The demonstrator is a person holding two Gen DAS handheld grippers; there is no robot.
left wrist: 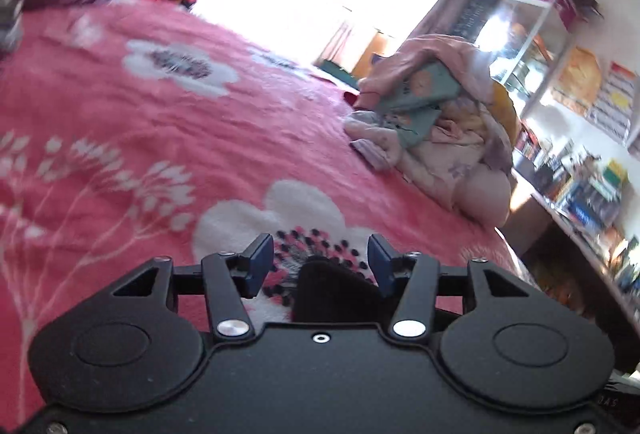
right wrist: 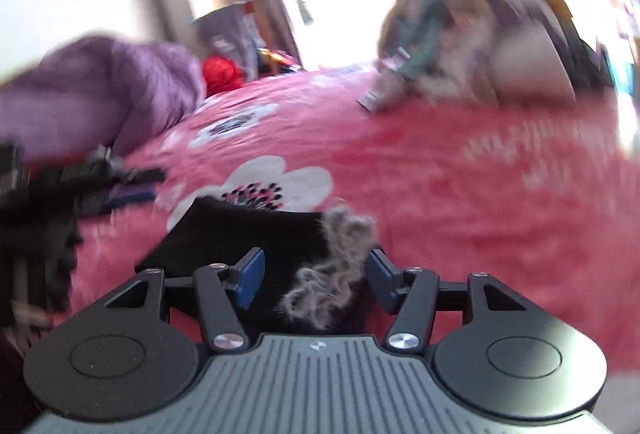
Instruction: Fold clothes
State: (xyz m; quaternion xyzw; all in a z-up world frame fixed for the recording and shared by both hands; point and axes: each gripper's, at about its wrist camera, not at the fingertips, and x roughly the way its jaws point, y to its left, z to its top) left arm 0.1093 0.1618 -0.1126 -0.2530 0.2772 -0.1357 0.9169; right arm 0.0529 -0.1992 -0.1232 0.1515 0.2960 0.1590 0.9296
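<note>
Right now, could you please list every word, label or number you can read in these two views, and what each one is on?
"OAS" (partial, sideways): on the black body of the left gripper, at the frame's lower right edge.
Wall posters: print too blurred to read.
Book spines on the shelf: too small and blurred.
Right gripper: only a small emblem, no words.

bed: pink floral blanket [left wrist: 168, 138] | on it: black garment [right wrist: 248, 234]; clothes pile [left wrist: 436, 122]; purple fabric [right wrist: 100, 86]

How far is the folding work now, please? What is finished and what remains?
Done: nothing that looks finished. In hand: a black garment with grey fuzzy trim lies flat on the pink blanket, between the open right tongs; the left tongs are open too. Left: the pile of clothes.
</note>
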